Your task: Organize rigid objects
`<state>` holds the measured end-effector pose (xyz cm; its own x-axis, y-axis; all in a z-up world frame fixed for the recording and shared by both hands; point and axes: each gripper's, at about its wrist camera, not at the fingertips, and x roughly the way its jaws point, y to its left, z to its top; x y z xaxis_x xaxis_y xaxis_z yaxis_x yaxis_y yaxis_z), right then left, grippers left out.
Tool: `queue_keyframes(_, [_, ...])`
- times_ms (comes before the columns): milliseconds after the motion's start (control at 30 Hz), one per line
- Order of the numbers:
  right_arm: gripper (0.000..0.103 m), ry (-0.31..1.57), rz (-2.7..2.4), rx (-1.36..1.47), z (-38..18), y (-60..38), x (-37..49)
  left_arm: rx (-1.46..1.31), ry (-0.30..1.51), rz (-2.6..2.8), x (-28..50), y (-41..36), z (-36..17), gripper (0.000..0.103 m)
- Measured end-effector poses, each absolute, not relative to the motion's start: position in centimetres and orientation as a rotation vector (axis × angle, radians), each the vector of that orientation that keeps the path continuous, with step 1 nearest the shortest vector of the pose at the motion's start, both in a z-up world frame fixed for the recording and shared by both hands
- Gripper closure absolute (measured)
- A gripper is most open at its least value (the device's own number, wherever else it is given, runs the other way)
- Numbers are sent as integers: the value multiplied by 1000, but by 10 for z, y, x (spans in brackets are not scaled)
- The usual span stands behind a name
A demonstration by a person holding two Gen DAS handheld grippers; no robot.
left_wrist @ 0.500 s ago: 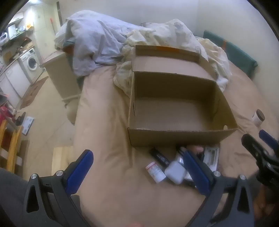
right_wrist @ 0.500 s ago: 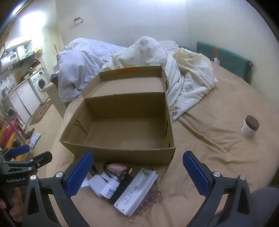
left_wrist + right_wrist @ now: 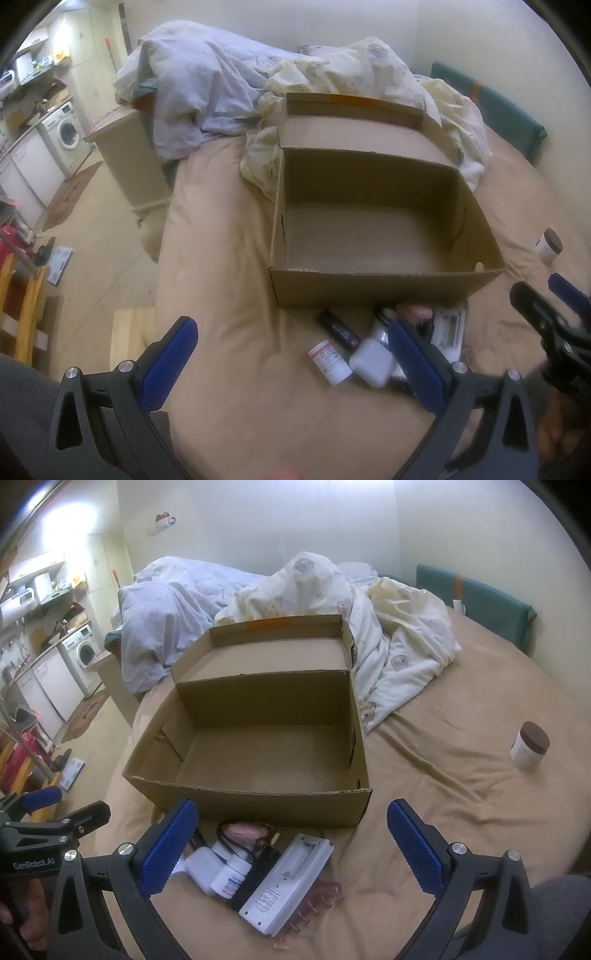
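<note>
An open cardboard box (image 3: 388, 284) (image 3: 258, 805) with nothing inside sits on the tan bed sheet. In front of it lies a small pile: a white pill bottle (image 3: 330, 358) (image 3: 231, 878), a white charger block (image 3: 370, 363) (image 3: 201, 867), a black stick (image 3: 339, 329), a pink item (image 3: 245, 830), a white battery charger (image 3: 290, 878) (image 3: 448, 330) and a pink hair claw (image 3: 314, 904). A jar with a brown lid (image 3: 549, 245) (image 3: 529, 750) stands apart at the right. My left gripper (image 3: 291, 358) hovers open left of the pile. My right gripper (image 3: 291, 843) hovers open above it.
Crumpled white and cream duvets (image 3: 295, 602) lie behind the box. A green headboard cushion (image 3: 480, 602) lines the far right. The bed's left edge drops to a tiled floor (image 3: 92, 229) with a washing machine (image 3: 66, 129) and cabinet.
</note>
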<state>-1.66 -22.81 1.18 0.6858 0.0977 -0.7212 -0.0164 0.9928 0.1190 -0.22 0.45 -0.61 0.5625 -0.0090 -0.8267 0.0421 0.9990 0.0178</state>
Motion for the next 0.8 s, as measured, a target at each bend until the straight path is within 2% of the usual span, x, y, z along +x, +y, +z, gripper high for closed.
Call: queue_keyframes(800, [0,820,63,105,12,-229,-16,42,975,-27,-1,3,-5,0])
